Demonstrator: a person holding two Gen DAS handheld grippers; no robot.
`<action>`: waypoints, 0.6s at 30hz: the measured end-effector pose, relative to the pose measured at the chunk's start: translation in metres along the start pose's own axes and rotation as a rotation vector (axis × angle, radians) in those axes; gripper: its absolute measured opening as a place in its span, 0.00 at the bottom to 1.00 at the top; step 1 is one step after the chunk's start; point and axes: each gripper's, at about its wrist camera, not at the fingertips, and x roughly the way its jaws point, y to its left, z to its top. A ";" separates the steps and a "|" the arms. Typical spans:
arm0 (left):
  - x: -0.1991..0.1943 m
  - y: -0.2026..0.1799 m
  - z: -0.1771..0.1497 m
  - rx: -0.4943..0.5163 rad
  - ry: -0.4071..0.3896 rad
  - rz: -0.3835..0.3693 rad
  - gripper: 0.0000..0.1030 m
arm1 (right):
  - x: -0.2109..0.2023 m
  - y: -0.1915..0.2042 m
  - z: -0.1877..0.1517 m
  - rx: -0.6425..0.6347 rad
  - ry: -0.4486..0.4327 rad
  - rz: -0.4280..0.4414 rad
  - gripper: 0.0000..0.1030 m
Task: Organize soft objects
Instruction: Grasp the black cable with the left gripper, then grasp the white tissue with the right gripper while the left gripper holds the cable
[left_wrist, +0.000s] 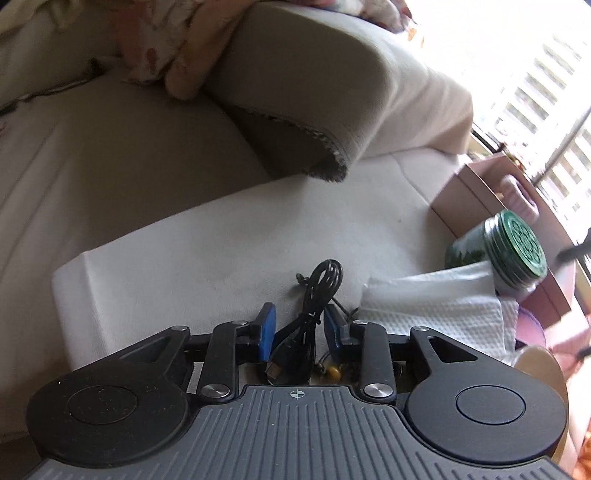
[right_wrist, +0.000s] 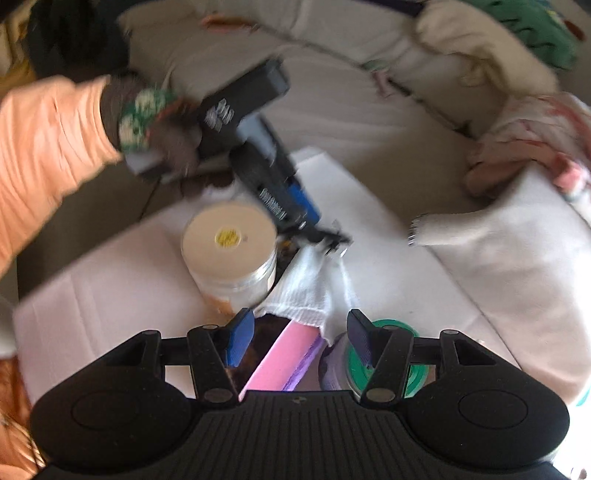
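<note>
Left wrist view shows the left gripper (left_wrist: 299, 332) low over a white foam pad (left_wrist: 184, 266) on the beige sofa (left_wrist: 92, 177), its blue pads (left_wrist: 266, 332) on either side of a bundled black cable (left_wrist: 314, 295). The pads sit close to the bundle, but whether they actually pinch it I cannot tell; a narrow gap shows on each side. The cable's plug end hangs back toward the gripper body.

If the step is to lift this bundle, it would go best by closing across the thick middle of the coil so no loop slips free, then raising slowly so the loose end does not drag the folded white paper towel (left_wrist: 436, 299) that lies just beside it. The green-lidded jar (left_wrist: 513, 247) rests on its side near the towel's far corner and could roll if the towel is tugged.

In the right wrist view the right gripper (right_wrist: 301, 338) is spread wide and holds nothing. It hovers above a pink box edge (right_wrist: 284, 354), with a white cloth (right_wrist: 306, 288) draped just beyond and a clear jar with a cream lid (right_wrist: 229, 240) to the left. A grey cushion (left_wrist: 314, 81) and floral fabric (left_wrist: 162, 40) lie further back on the sofa
</note>
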 end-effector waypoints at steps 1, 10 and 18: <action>-0.001 0.001 -0.002 -0.021 -0.011 0.014 0.31 | 0.007 0.003 0.001 -0.014 0.010 -0.007 0.54; -0.013 0.006 -0.015 -0.052 -0.061 0.041 0.29 | 0.060 0.034 0.006 -0.225 0.059 -0.048 0.54; -0.015 0.019 -0.019 -0.198 -0.117 0.024 0.26 | 0.053 0.018 0.005 -0.116 0.054 -0.098 0.10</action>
